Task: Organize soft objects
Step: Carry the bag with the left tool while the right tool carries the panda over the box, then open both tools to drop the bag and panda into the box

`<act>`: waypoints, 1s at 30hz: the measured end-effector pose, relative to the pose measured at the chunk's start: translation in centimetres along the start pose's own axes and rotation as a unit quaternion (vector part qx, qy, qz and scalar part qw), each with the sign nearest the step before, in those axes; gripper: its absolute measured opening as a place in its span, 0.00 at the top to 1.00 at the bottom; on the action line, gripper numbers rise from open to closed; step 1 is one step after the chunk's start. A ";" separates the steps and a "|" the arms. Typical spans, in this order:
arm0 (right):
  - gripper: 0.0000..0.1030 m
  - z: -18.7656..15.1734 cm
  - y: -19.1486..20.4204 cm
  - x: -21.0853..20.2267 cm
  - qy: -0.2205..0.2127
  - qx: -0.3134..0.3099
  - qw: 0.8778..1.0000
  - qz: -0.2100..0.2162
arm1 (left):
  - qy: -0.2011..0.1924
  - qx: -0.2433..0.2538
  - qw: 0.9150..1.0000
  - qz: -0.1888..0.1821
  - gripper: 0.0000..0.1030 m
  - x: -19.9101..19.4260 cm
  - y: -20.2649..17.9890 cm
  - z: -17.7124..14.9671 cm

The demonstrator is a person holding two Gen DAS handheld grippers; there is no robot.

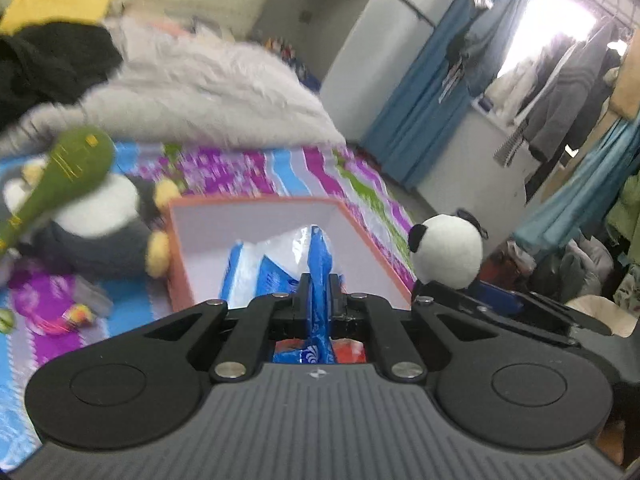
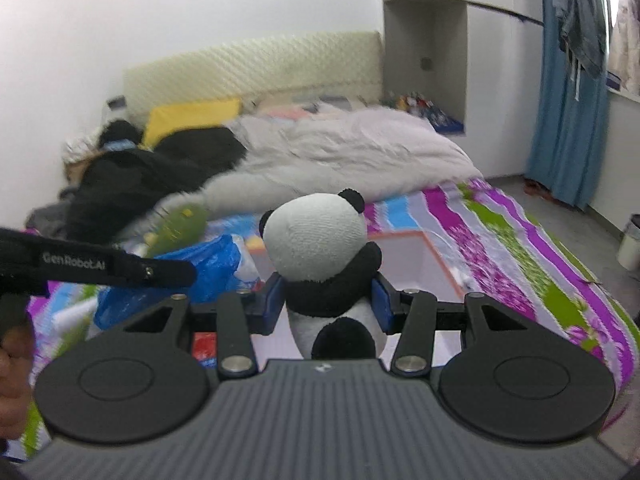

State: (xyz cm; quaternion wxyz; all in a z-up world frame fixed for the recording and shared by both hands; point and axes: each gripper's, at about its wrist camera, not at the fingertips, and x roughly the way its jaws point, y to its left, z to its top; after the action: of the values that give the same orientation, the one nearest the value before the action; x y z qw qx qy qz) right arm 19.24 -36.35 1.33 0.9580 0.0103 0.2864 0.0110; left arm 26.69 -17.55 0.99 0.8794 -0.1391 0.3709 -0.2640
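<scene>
soft objects: a panda toy (image 2: 320, 256) and a blue and white plastic bag (image 1: 316, 276), both held up over a bed.

panda toy: white head, black ears and arms, upright, back of the head toward the right wrist camera. the right gripper (image 2: 328, 304) is clamped on its body, one blue pad on each side. it hangs above the near edge of the box (image 2: 436, 264). in the left wrist view the same toy (image 1: 446, 252) shows at the right, just beside the box's right wall.

plastic bag: crumpled, pinched in a thin fold between the nearly closed fingers of the left gripper (image 1: 318, 300). the bulk of the bag hangs forward over the inside of the box (image 1: 192, 248), which is open, orange outside, white inside.

other toys: a grey and white stuffed penguin (image 1: 100, 236) with yellow feet sits on the bedsheet just left of the box. a green club-shaped plush (image 1: 68, 176) lies across in front of it, blurred.

bedding: striped sheet (image 1: 304, 168) in purple, blue, grey and green; pale fluffy blanket (image 1: 208, 88) behind; black garment (image 1: 48, 64) and yellow pillow (image 1: 52, 6) at the head end.

room: blue curtain (image 1: 416, 100) and hanging clothes (image 1: 560, 80) at the right.
</scene>
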 end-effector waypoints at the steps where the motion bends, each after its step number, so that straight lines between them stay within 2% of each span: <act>1: 0.52 -0.1 -0.5 0.7 0.012 0.002 1.000 -0.004 | 0.008 0.005 1.000 0.004 0.93 1.0 -0.3 0.2; 7: 0.52 -1.6 -3.6 4.4 0.086 0.033 0.996 -0.016 | 0.069 0.011 0.997 0.018 0.93 7.2 -0.8 1.2; 9: 0.52 -2.3 -4.1 5.6 0.108 0.037 0.993 -0.022 | 0.093 0.007 0.995 0.018 0.93 8.8 -0.5 0.6; 14: 0.52 -3.9 -5.0 7.6 0.149 0.055 0.987 -0.024 | 0.139 -0.019 0.989 0.044 0.93 12.5 0.5 -0.1; 17: 0.51 -4.5 -5.2 8.6 0.165 0.056 0.984 -0.020 | 0.159 -0.037 0.986 0.044 0.93 13.8 1.0 -0.4; 19: 0.50 -5.0 -5.4 8.7 0.172 0.060 0.983 -0.024 | 0.161 -0.033 0.985 0.054 0.92 14.1 0.9 -0.5; 21: 0.41 -5.1 -5.5 8.6 0.170 0.063 0.983 -0.022 | 0.162 -0.026 0.985 0.056 0.92 14.2 0.7 -0.5; 22: 0.31 -5.2 -5.6 8.4 0.167 0.065 0.984 -0.022 | 0.163 -0.025 0.985 0.055 0.92 14.1 0.7 -0.5; 23: 0.26 -5.1 -5.7 8.3 0.163 0.068 0.984 -0.021 | 0.162 -0.022 0.985 0.055 0.92 14.0 0.7 -0.4; 30: 0.26 -4.0 -4.9 5.7 0.121 0.067 0.990 -0.015 | 0.134 0.030 0.989 0.061 0.91 11.3 -0.3 -0.3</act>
State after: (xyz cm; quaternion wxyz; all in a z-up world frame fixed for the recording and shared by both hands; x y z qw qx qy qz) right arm 21.91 -41.00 -5.29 0.9133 0.0689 0.4008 -0.0217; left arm 32.92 -24.23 -5.64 0.8401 -0.0536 0.4850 -0.2371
